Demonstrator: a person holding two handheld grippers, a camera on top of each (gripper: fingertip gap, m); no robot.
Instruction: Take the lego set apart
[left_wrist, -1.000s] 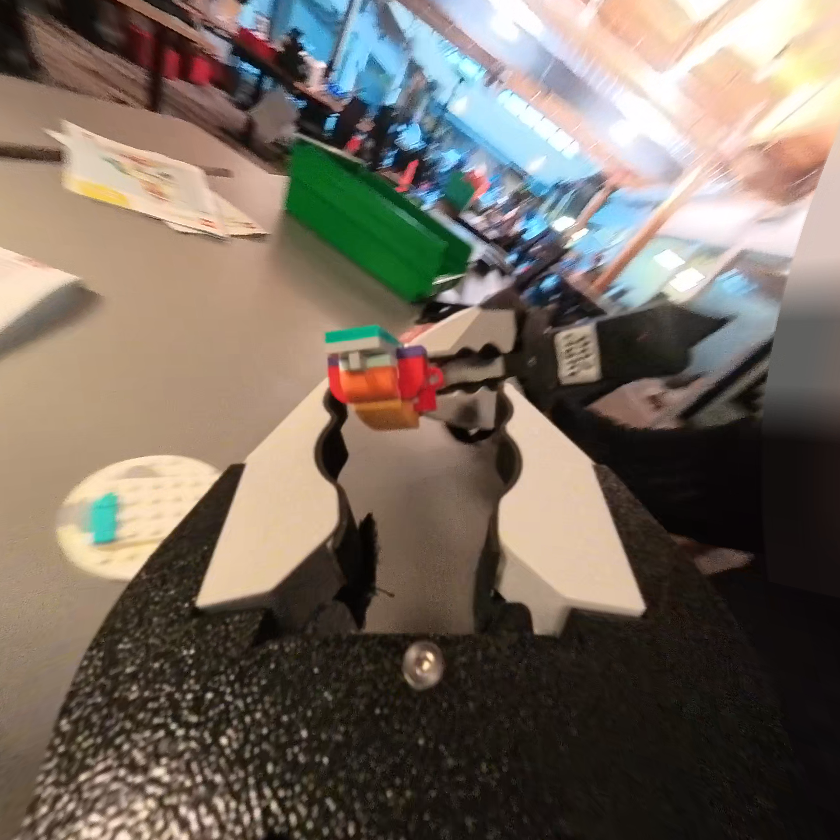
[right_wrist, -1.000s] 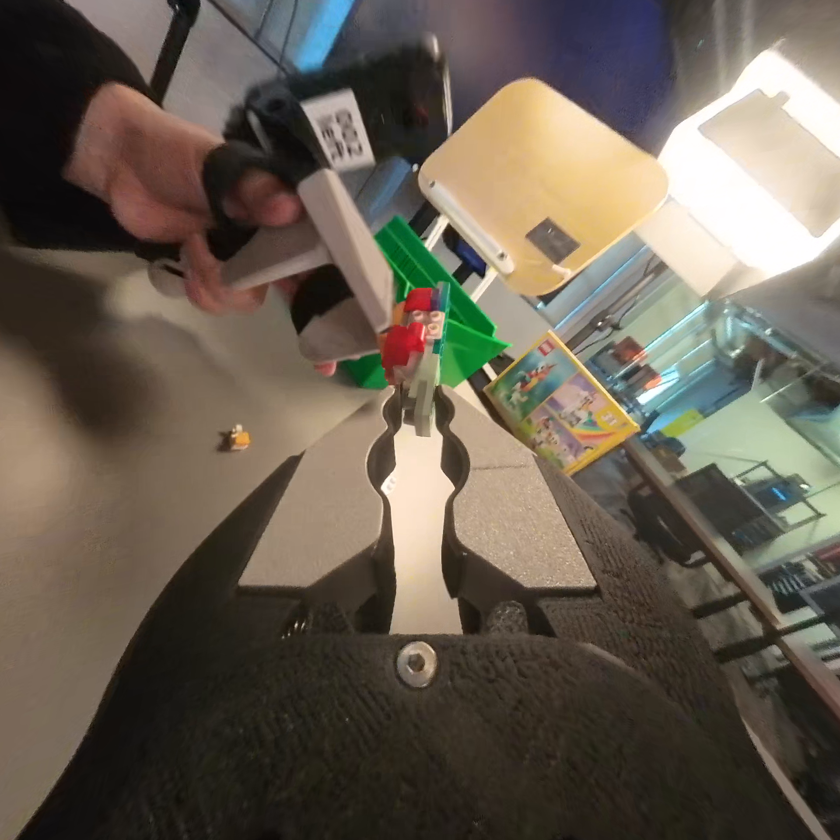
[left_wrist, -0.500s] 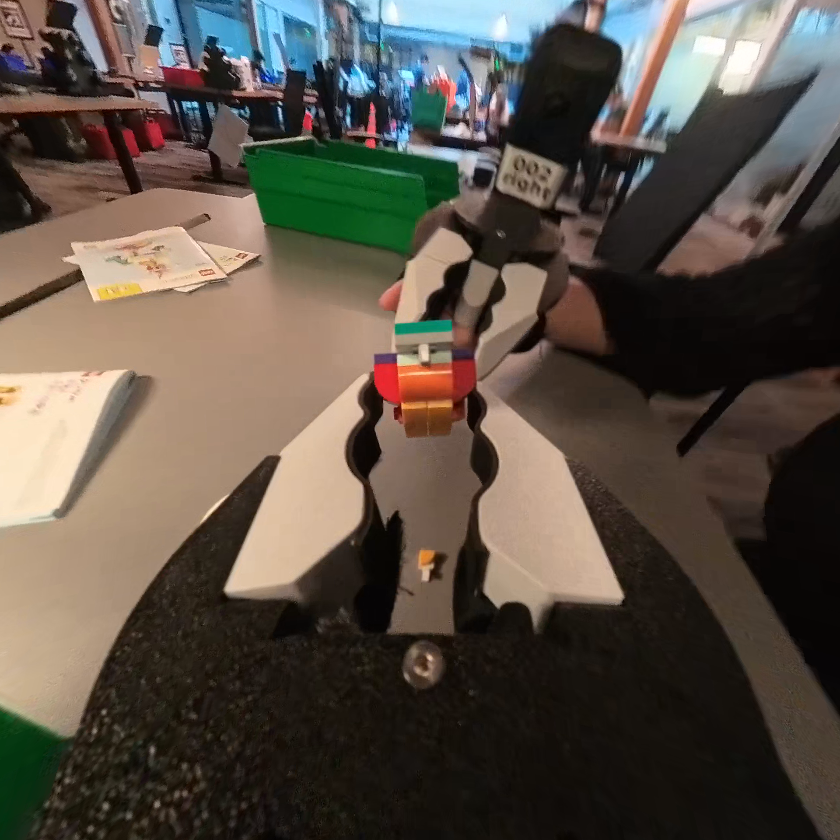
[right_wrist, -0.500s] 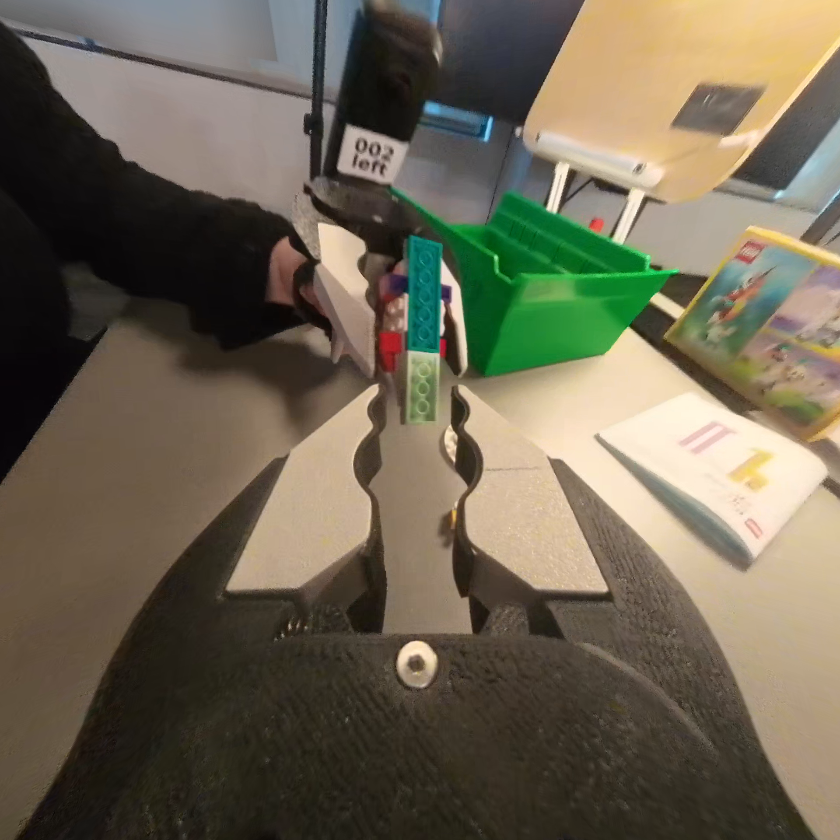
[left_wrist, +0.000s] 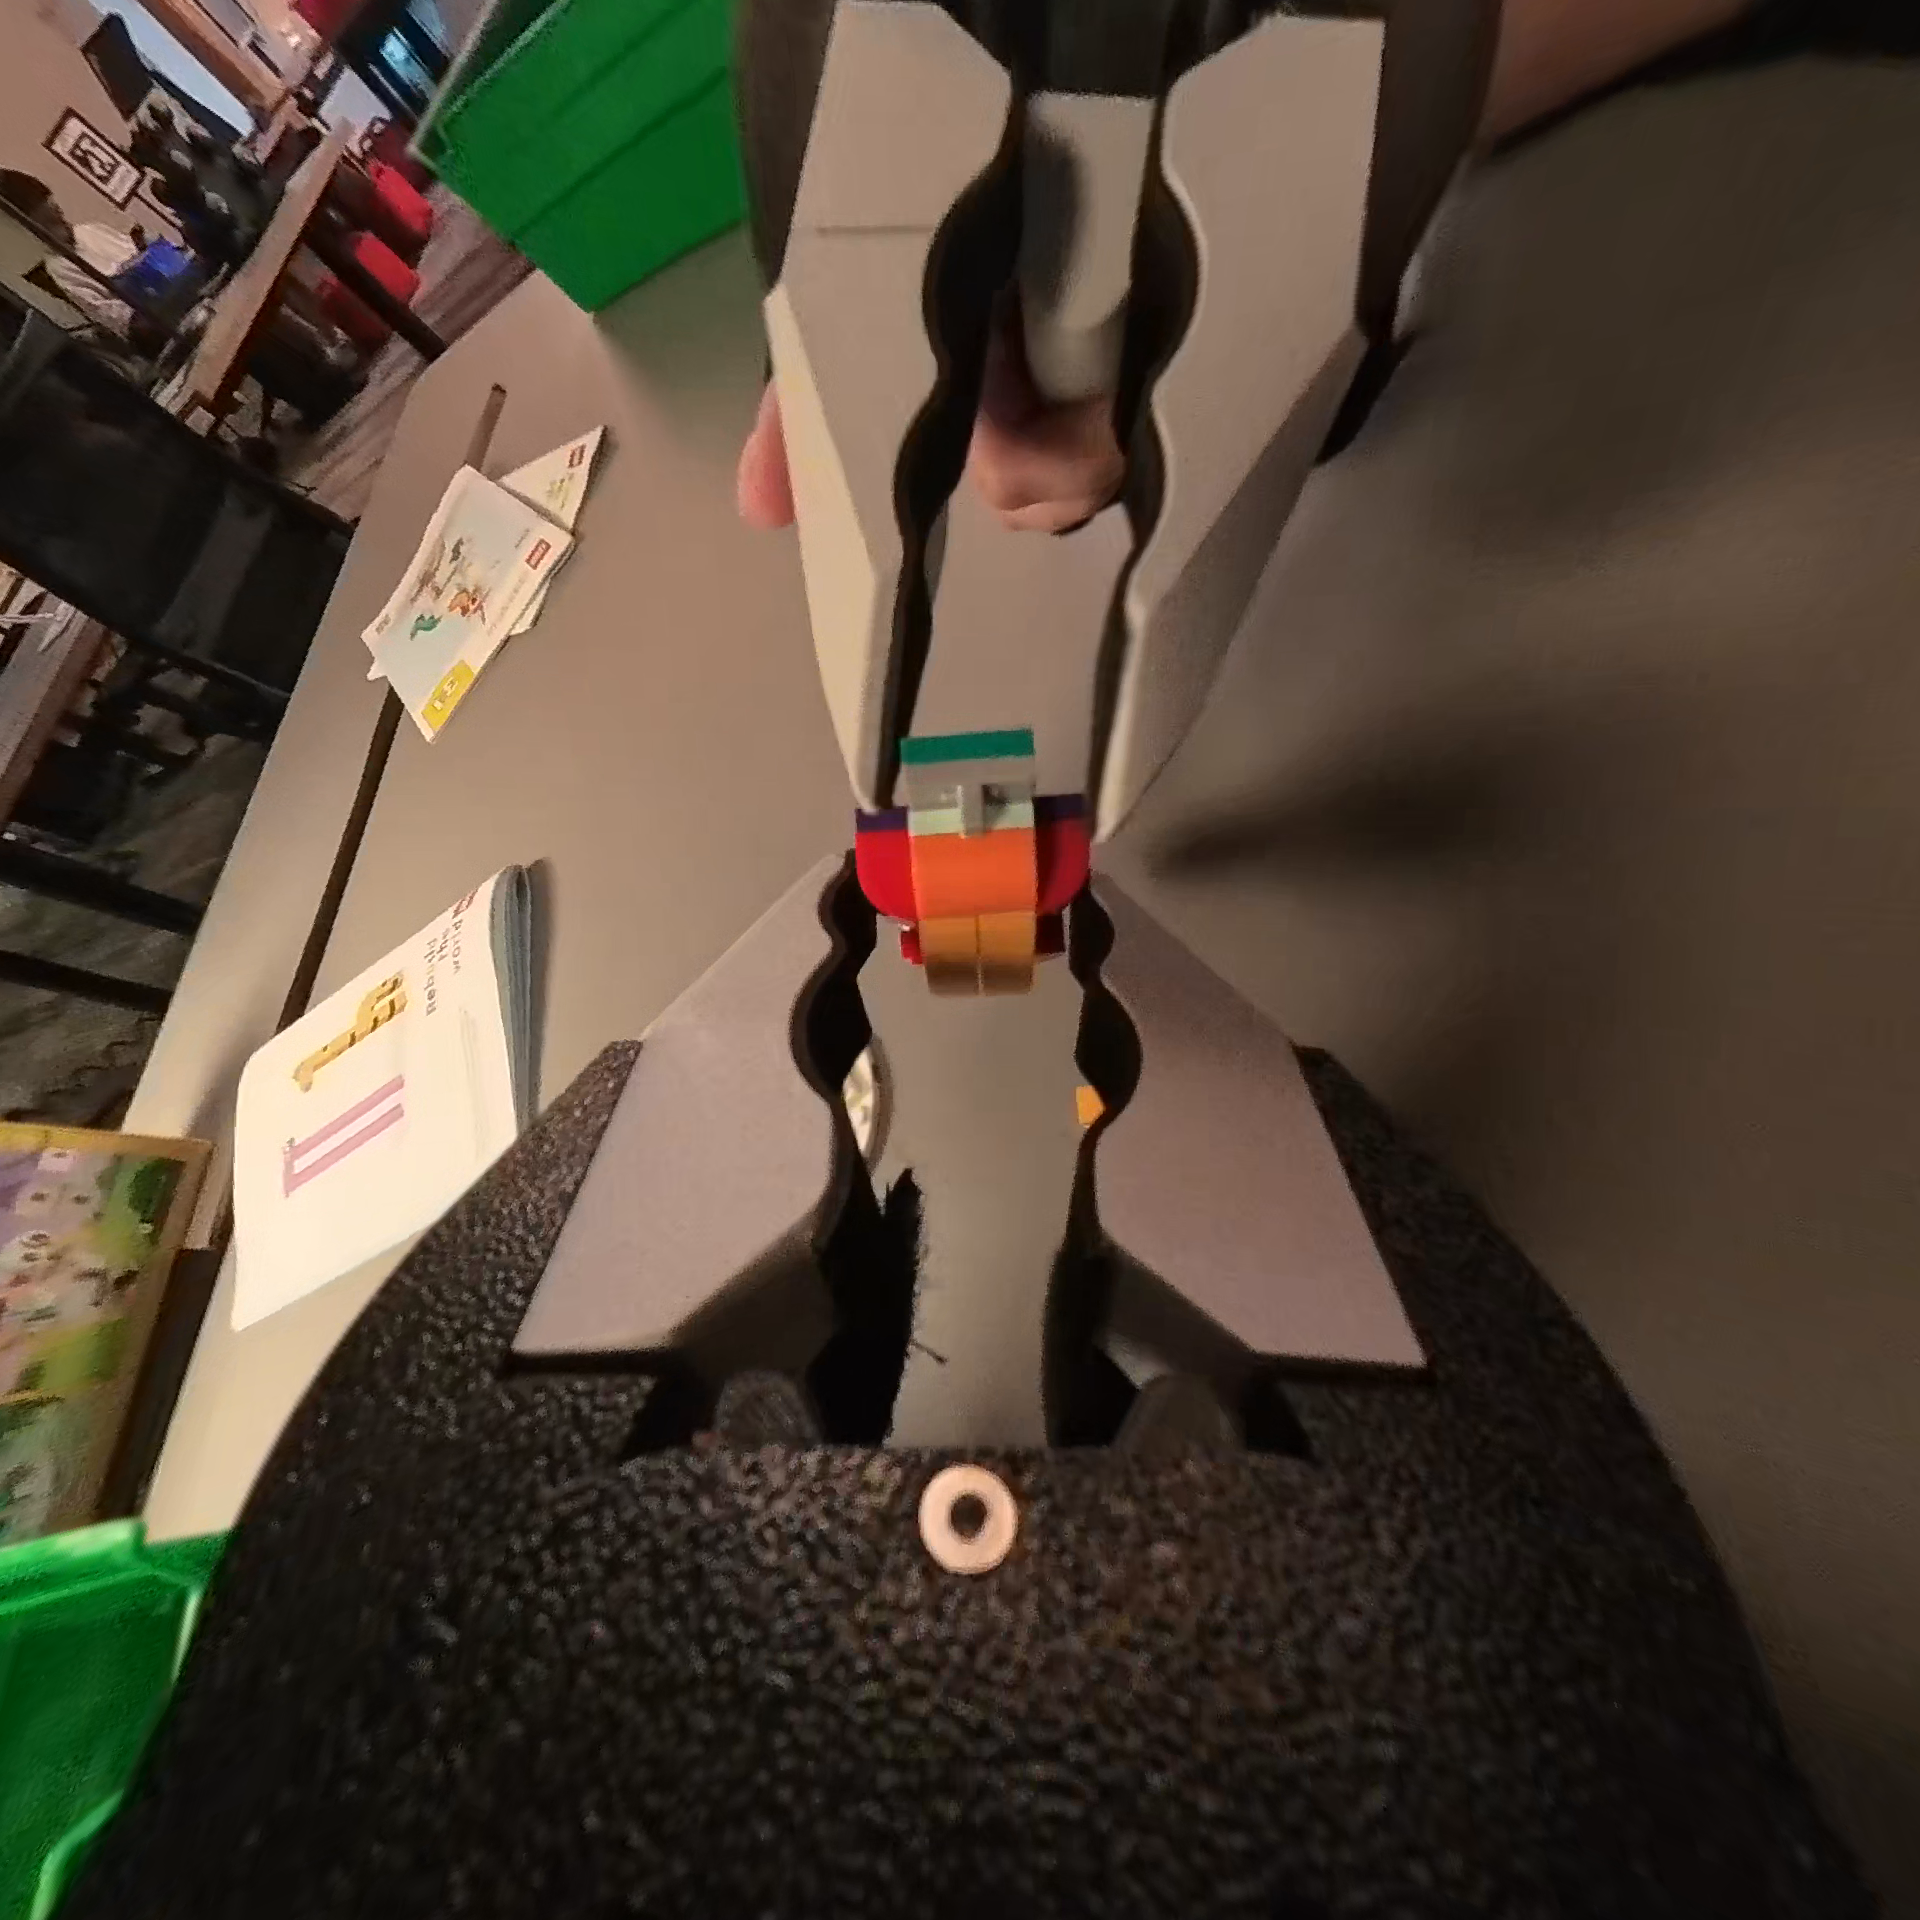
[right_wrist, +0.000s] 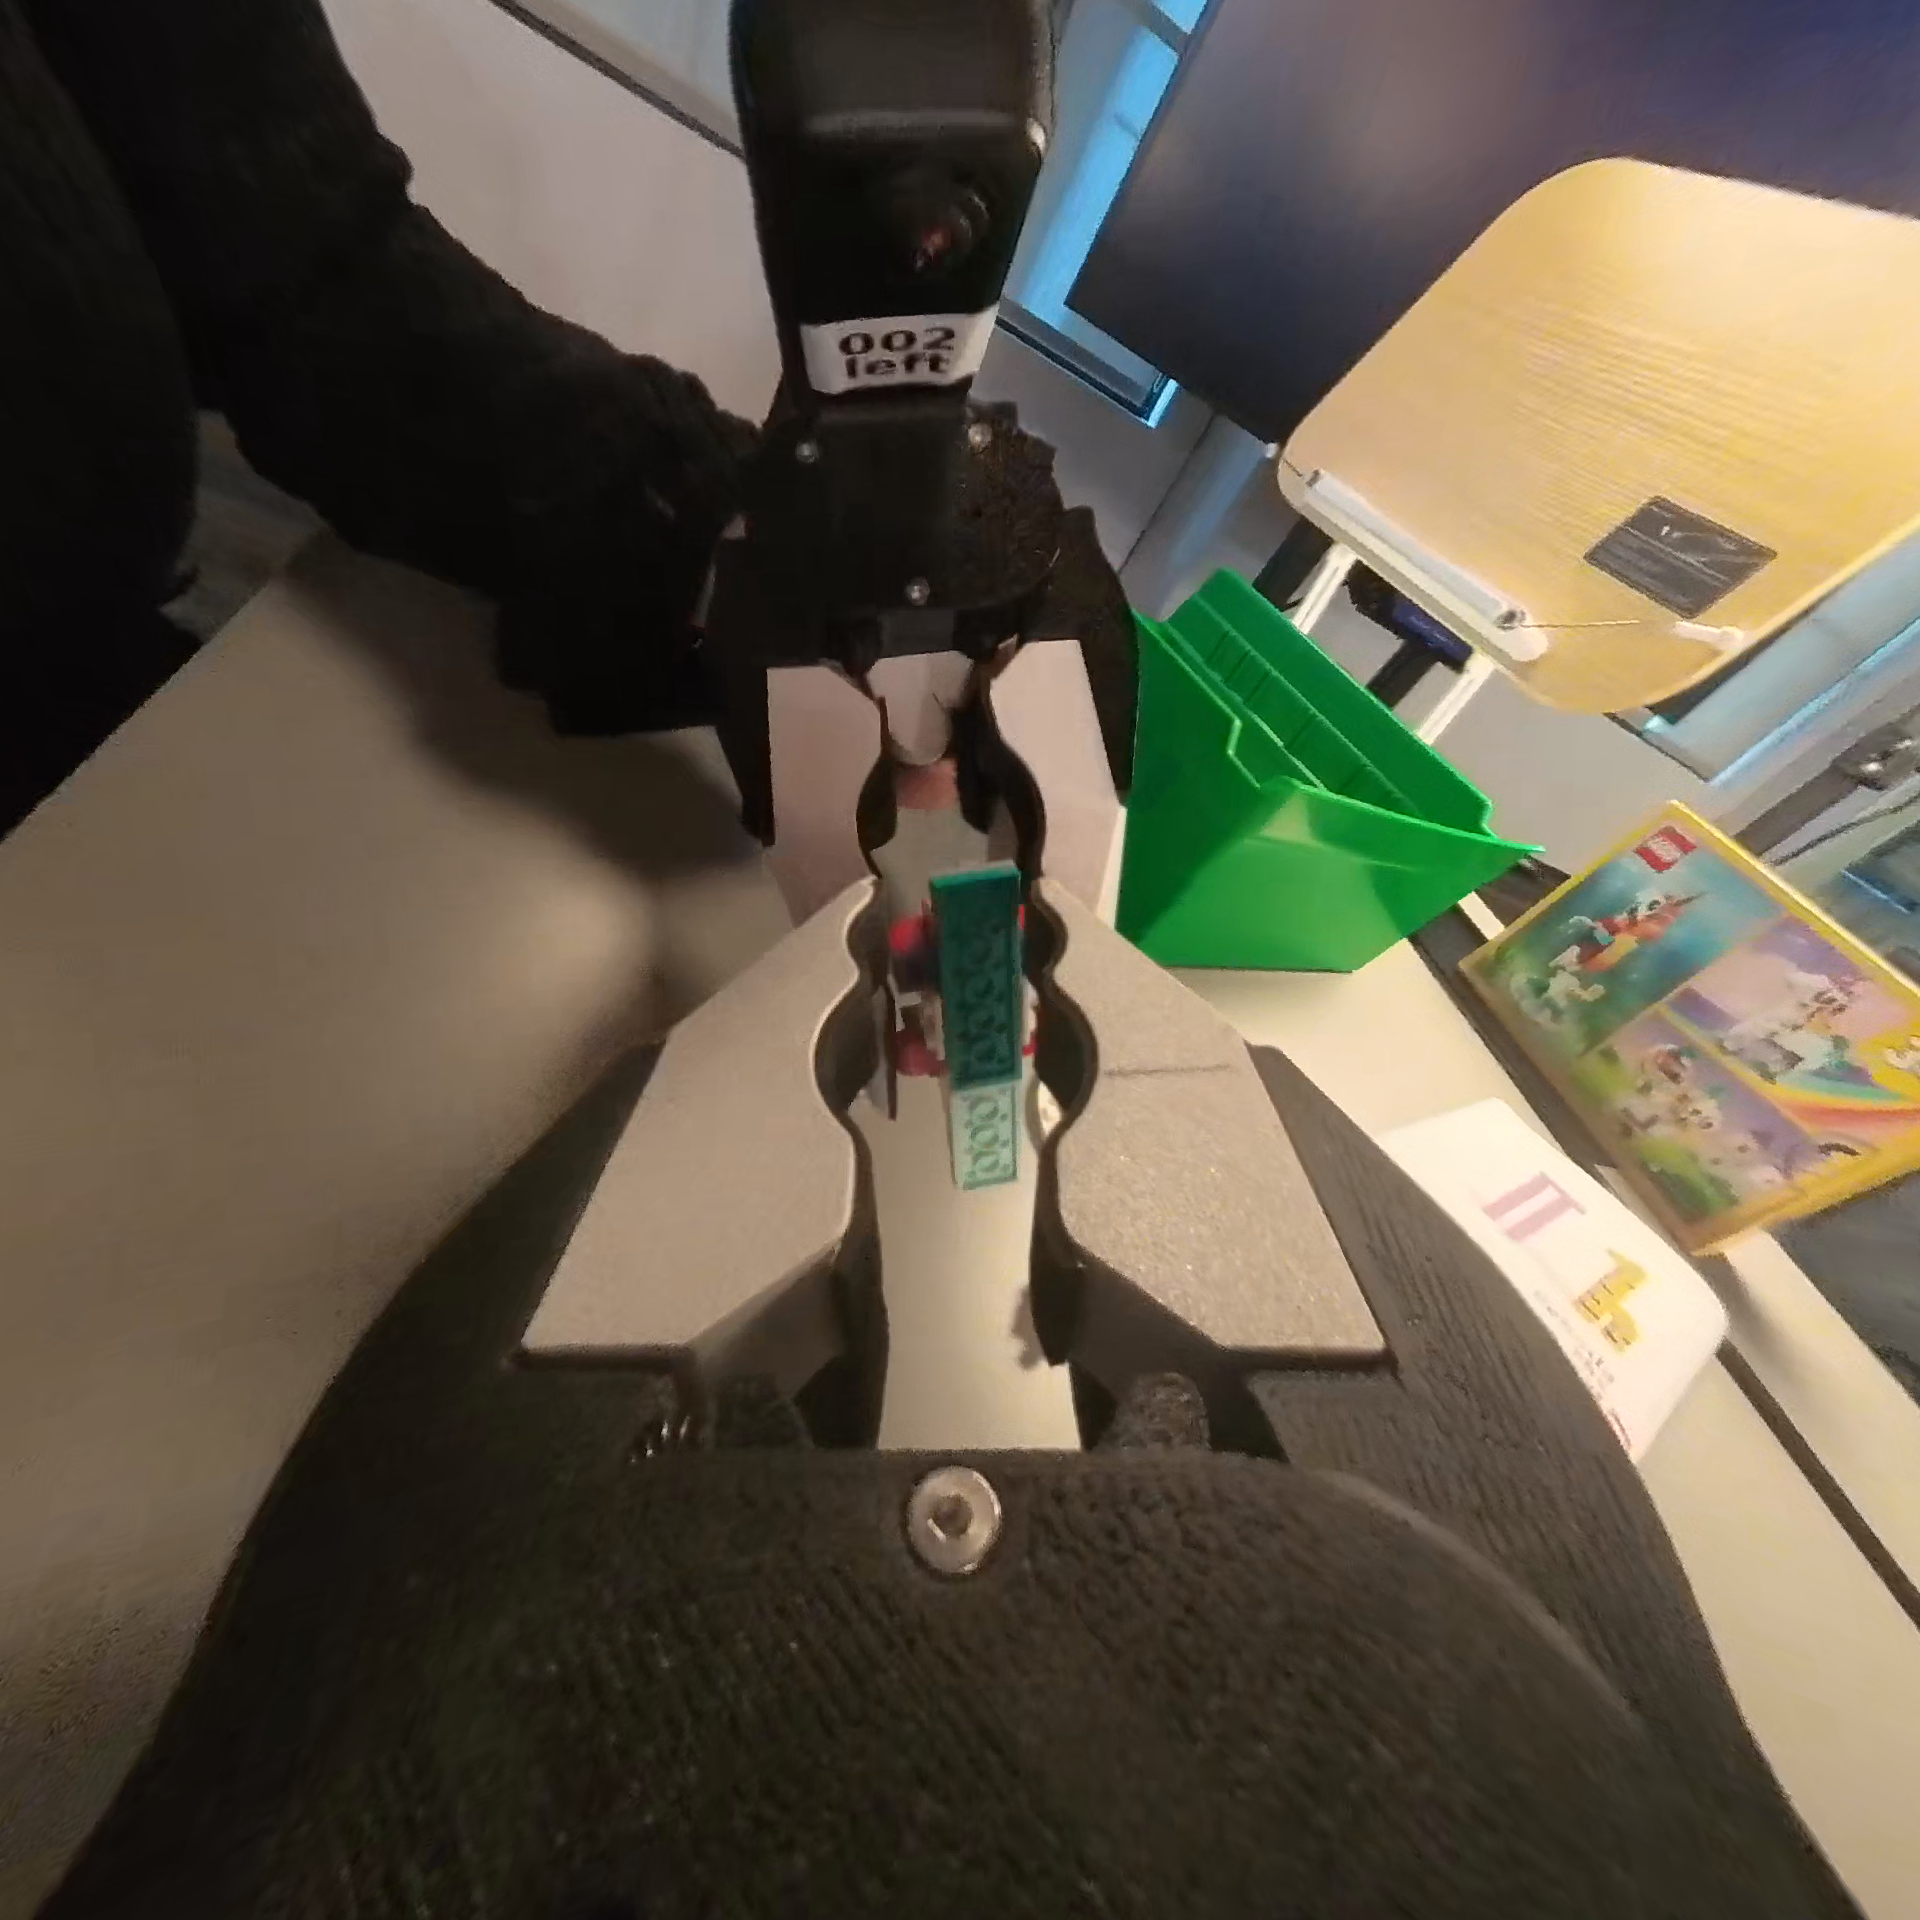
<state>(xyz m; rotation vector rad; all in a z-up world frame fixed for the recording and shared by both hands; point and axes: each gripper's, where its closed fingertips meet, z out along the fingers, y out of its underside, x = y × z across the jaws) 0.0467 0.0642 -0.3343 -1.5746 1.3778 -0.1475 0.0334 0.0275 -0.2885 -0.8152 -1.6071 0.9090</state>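
Observation:
The lego model (left_wrist: 971, 873) is a small stack of red, orange, tan and grey bricks with a long teal plate (right_wrist: 977, 977) and a light green plate (right_wrist: 987, 1138) along one side. My left gripper (left_wrist: 961, 904) is shut on the red body and holds it above the grey table (left_wrist: 644, 727). My right gripper (right_wrist: 956, 904) faces it head-on. Its jaws stand apart on either side of the plate end, with thin gaps showing. In the left wrist view the right gripper (left_wrist: 992, 800) comes in from above. In the right wrist view the left gripper (right_wrist: 956, 883) shows just behind the model.
A green bin (right_wrist: 1278, 810) stands on the table behind the grippers. A lego box (right_wrist: 1704, 1039) and a white booklet (right_wrist: 1538, 1247) lie to the right. More booklets (left_wrist: 468, 592) lie farther off. A small orange piece (left_wrist: 1089, 1107) lies on the table below the model. A wooden chair (right_wrist: 1610, 416) stands beyond the table. The gap from one gripper's tips to the other's is roughly 5 centimetres.
The right gripper held the model a second ago, and the left gripper has since closed on it. The right gripper has let go and slid forward, so its jaws now straddle the plates.

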